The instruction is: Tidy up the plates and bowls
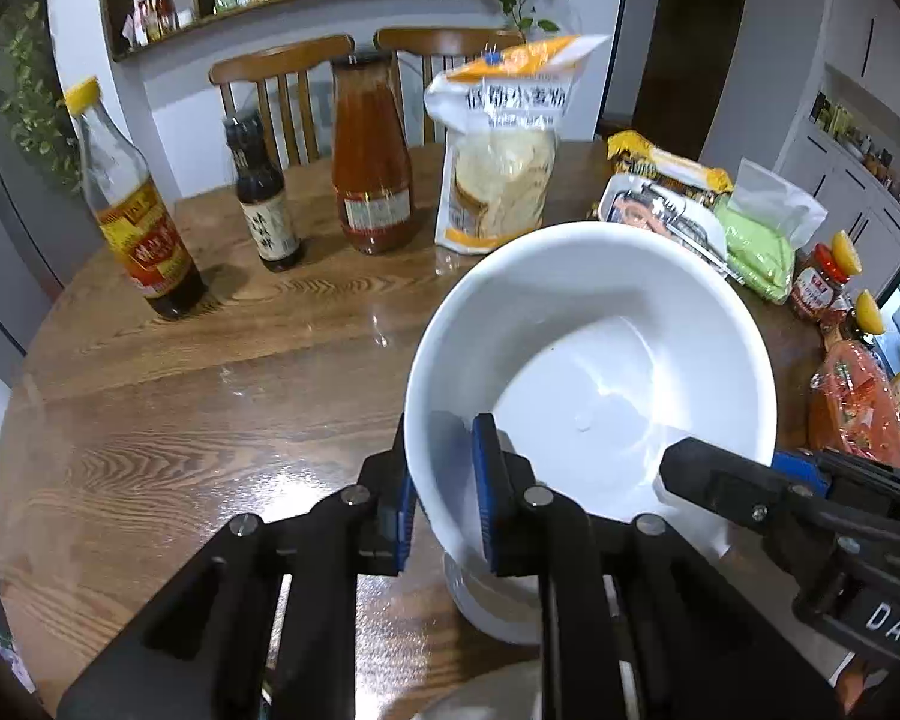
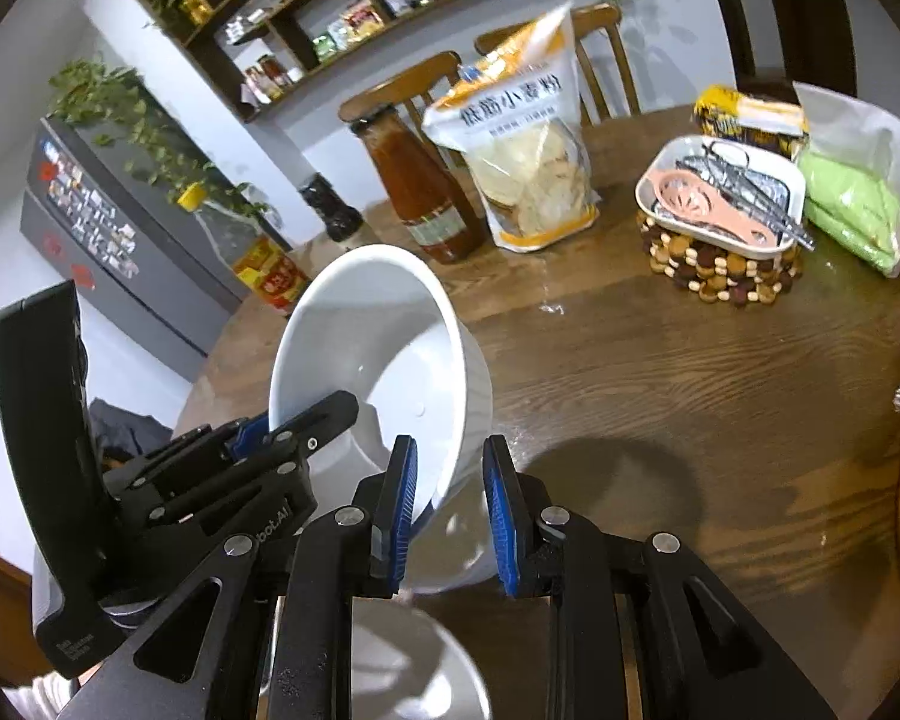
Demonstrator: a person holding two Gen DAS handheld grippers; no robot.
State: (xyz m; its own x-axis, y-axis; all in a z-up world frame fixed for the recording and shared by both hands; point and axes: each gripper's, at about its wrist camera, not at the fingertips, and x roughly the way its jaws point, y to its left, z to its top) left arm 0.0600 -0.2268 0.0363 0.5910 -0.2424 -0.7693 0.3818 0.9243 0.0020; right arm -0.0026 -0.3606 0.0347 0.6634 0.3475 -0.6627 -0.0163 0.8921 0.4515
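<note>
A deep white bowl (image 1: 600,348) hangs tilted above the round wooden table (image 1: 180,420), held from two sides. My left gripper (image 1: 447,498) is shut on its near-left rim, one blue pad inside the wall and one outside. My right gripper (image 1: 666,462) comes in from the right and clamps the opposite rim. In the right wrist view the bowl (image 2: 384,324) tips toward the left, my right gripper (image 2: 450,504) is shut on its near wall, and my left gripper (image 2: 306,420) grips the rim at the left. Another white bowl (image 2: 414,660) lies below, partly hidden by the fingers.
Along the table's far side stand a yellow-capped bottle (image 1: 132,210), a dark sauce bottle (image 1: 264,198), a red sauce bottle (image 1: 369,156) and a flour bag (image 1: 498,150). A white tray of utensils (image 2: 720,192) rests on a beaded trivet, beside a green bag (image 2: 852,204). Two chairs stand behind.
</note>
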